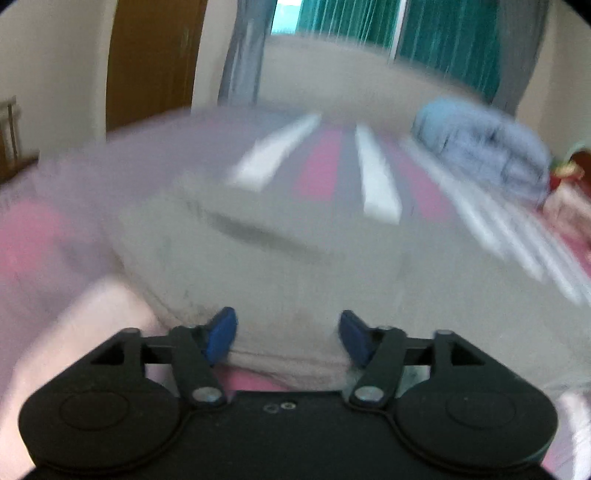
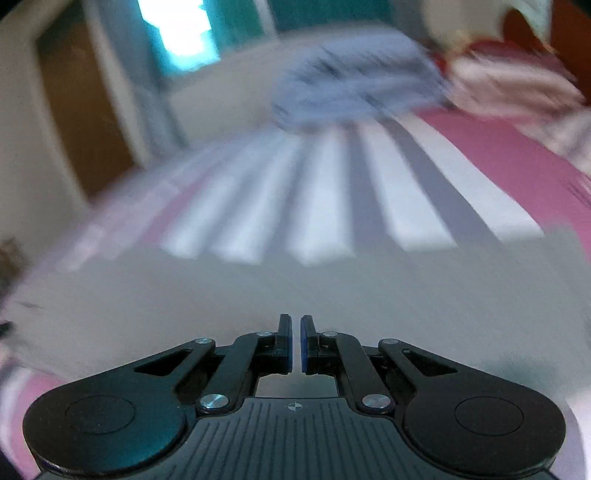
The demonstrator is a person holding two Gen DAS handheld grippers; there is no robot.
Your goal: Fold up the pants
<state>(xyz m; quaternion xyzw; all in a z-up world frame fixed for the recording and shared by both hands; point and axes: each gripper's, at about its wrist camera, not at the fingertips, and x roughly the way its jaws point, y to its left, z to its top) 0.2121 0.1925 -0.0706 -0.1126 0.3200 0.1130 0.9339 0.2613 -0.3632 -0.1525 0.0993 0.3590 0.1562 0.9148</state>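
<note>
- While both views are smeared by motion blur, you can make out the grey pants (image 1: pixel 258 251) filling the middle and lower centre of the left wrist frame, lying folded on the striped bedspread (image 1: pixel 376 177).
- In the right wrist view the pants (image 2: pixel 258 295) spread as a pale grey band across the middle of the frame, right in front of your tool.
- Your left gripper (image 1: pixel 286 338) stands released: its blue pads (image 1: pixel 221 336) sit apart at the bottom centre, with the near edge of the pants lying between them; the pads do not press the cloth.
- Your right gripper (image 2: pixel 294 343) is clenched, the pads nearly meeting at the bottom centre; whether a thin layer of cloth is pinched there, you cannot tell.
- The bedspread (image 2: pixel 424 192) shows pink, white and grey stripes running toward the top of the frame.
- A blue-grey bundle of cloth (image 1: pixel 484 147) lies at the upper right of the left view, and at the upper centre of the right view (image 2: pixel 354 81).
- A brown door (image 1: pixel 151 59) stands at the upper left, teal curtains (image 1: pixel 443 33) at the top.
</note>
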